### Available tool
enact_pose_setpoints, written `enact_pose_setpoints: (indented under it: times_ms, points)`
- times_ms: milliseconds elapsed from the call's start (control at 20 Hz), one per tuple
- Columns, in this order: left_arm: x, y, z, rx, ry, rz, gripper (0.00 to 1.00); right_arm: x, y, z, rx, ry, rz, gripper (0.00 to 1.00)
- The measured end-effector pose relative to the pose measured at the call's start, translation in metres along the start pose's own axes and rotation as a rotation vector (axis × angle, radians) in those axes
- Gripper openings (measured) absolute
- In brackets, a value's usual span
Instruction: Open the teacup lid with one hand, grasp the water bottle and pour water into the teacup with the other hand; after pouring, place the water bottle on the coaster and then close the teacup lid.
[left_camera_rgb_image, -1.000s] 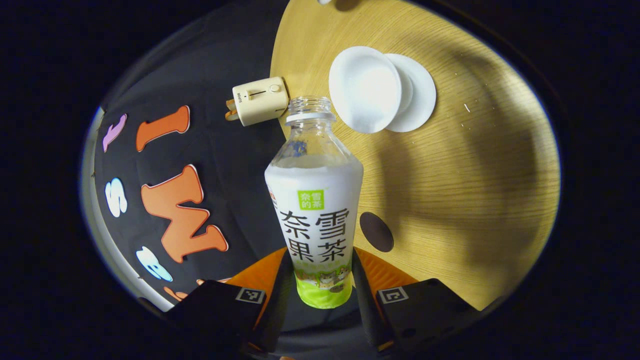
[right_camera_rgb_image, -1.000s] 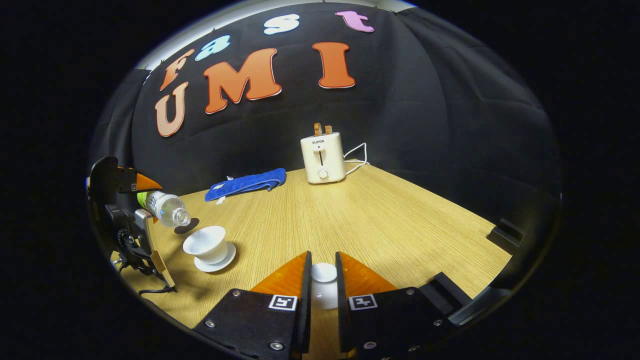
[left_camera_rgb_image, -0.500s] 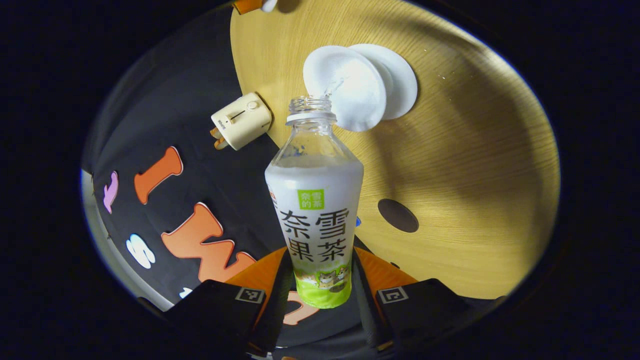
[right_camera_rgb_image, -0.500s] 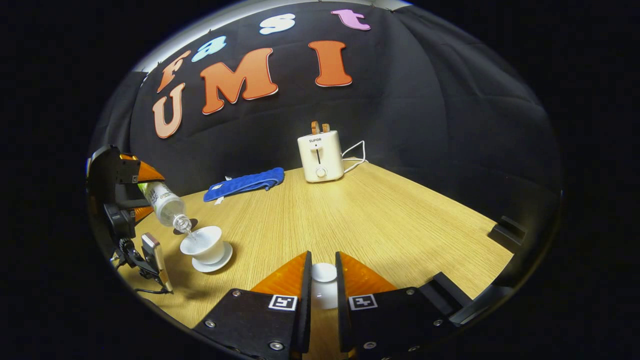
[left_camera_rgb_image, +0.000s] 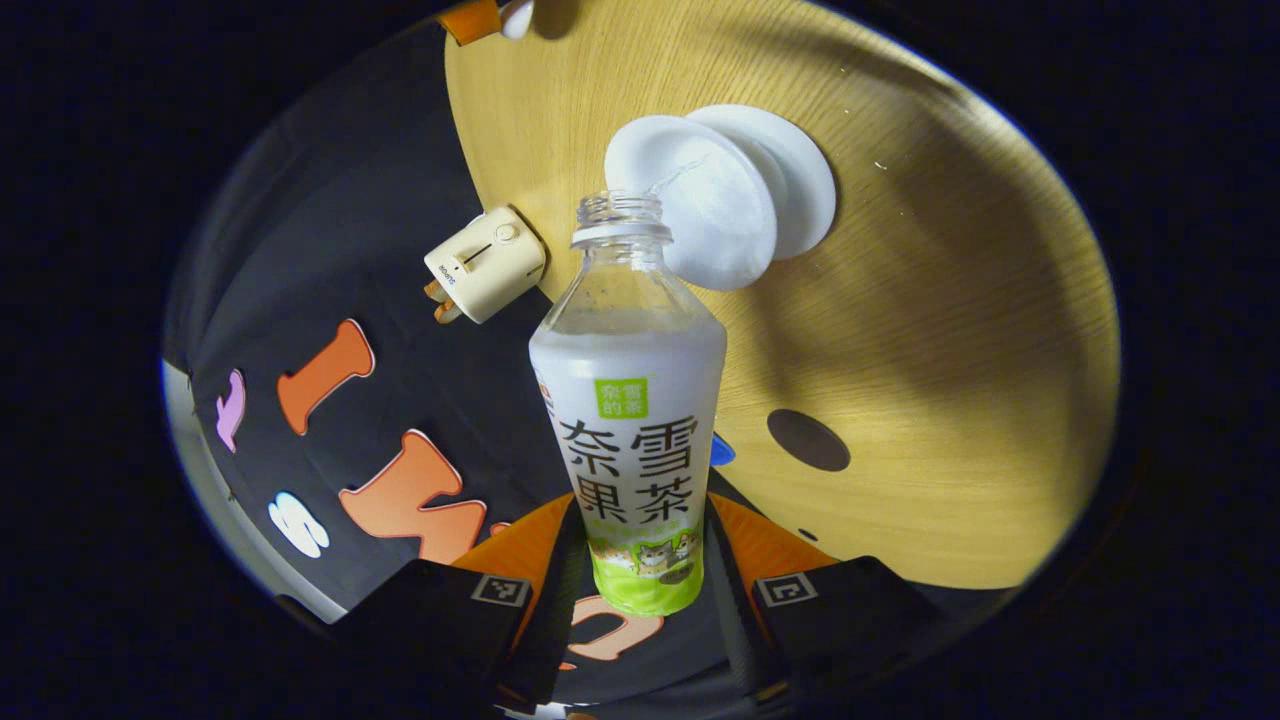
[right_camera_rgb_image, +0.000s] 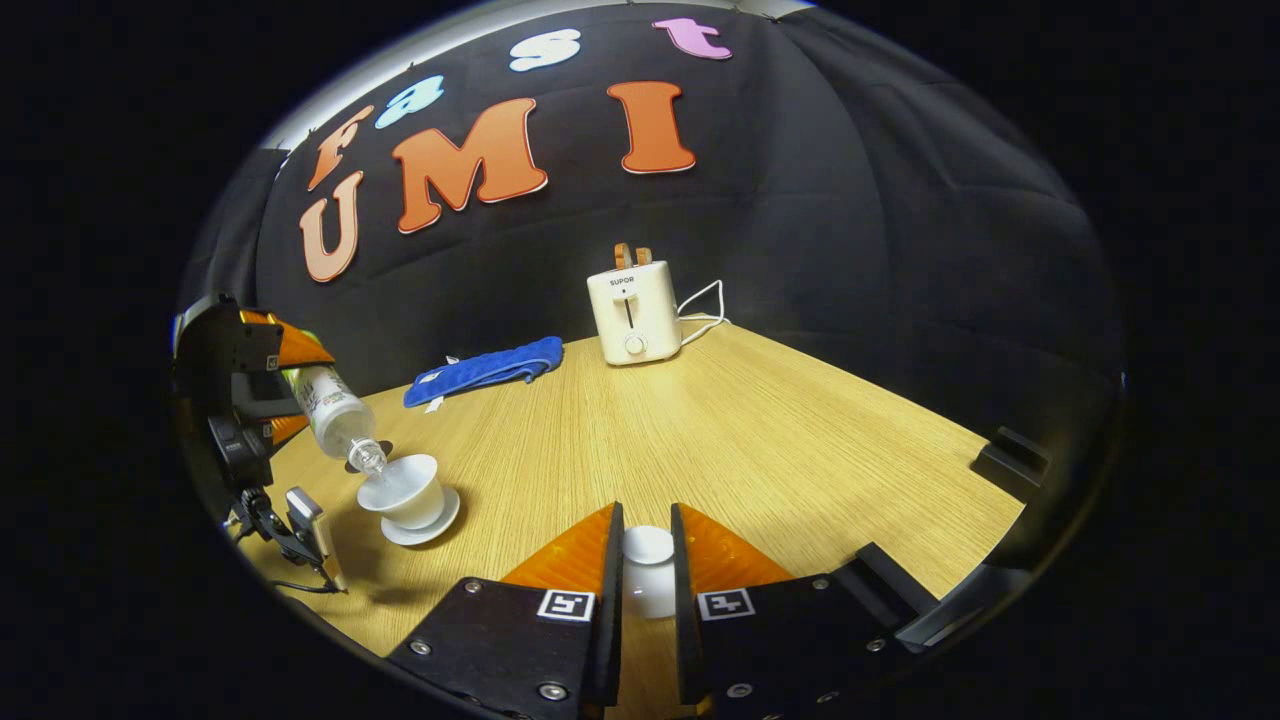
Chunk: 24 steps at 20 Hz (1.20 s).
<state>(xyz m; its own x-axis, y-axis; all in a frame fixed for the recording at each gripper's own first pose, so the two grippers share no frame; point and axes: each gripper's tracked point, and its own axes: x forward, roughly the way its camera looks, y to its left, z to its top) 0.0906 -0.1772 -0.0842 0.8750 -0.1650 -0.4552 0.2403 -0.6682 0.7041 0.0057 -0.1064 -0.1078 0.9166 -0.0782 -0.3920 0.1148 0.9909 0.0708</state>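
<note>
ahead of the right gripper lies open wooden table as far as the toaster at the back edge. off to its left stand the teacup on its saucer, with the tilted water bottle and left gripper above them; a blue cloth lies beyond.

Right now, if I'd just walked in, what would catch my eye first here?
Probably the water bottle, tipped in the left gripper, with a thin stream running from its mouth into the open white teacup on its saucer. Next, the teacup lid pinched in the right gripper above the wooden table.
</note>
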Motion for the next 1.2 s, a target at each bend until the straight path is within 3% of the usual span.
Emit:
enact_pose_setpoints:
  times_ms: [250, 450, 650, 700, 750, 900, 950, 1200]
  points:
    - [0.006, -0.042, 0.012, -0.368, -0.060, -0.074, 0.64, -0.002, -0.001, -0.001, 0.008, 0.003, -0.001, 0.23]
    - [0.019, -0.060, 0.017, -0.596, -0.063, -0.062, 0.64, -0.004, 0.003, 0.000, 0.000, 0.003, 0.001, 0.23]
    - [0.019, -0.079, 0.045, -0.903, -0.115, -0.060, 0.67, -0.003, 0.010, -0.001, -0.007, 0.011, 0.005, 0.24]
    - [0.022, -0.083, 0.051, -0.985, -0.118, -0.051, 0.64, -0.002, 0.013, -0.001, -0.009, 0.012, 0.012, 0.23]
    - [0.023, -0.084, 0.057, -1.064, -0.137, -0.037, 0.64, -0.002, 0.015, -0.001, -0.012, 0.013, 0.016, 0.23]
    - [0.027, -0.089, 0.094, -1.375, -0.223, -0.086, 0.67, -0.002, 0.020, -0.001, -0.014, 0.015, 0.018, 0.23]
    - [0.023, -0.088, 0.100, -1.437, -0.247, -0.096, 0.63, -0.003, 0.022, 0.000, -0.015, 0.013, 0.020, 0.23]
    - [0.006, -0.068, 0.117, -1.759, -0.334, -0.072, 0.64, 0.002, 0.032, -0.004, -0.013, 0.032, 0.030, 0.23]
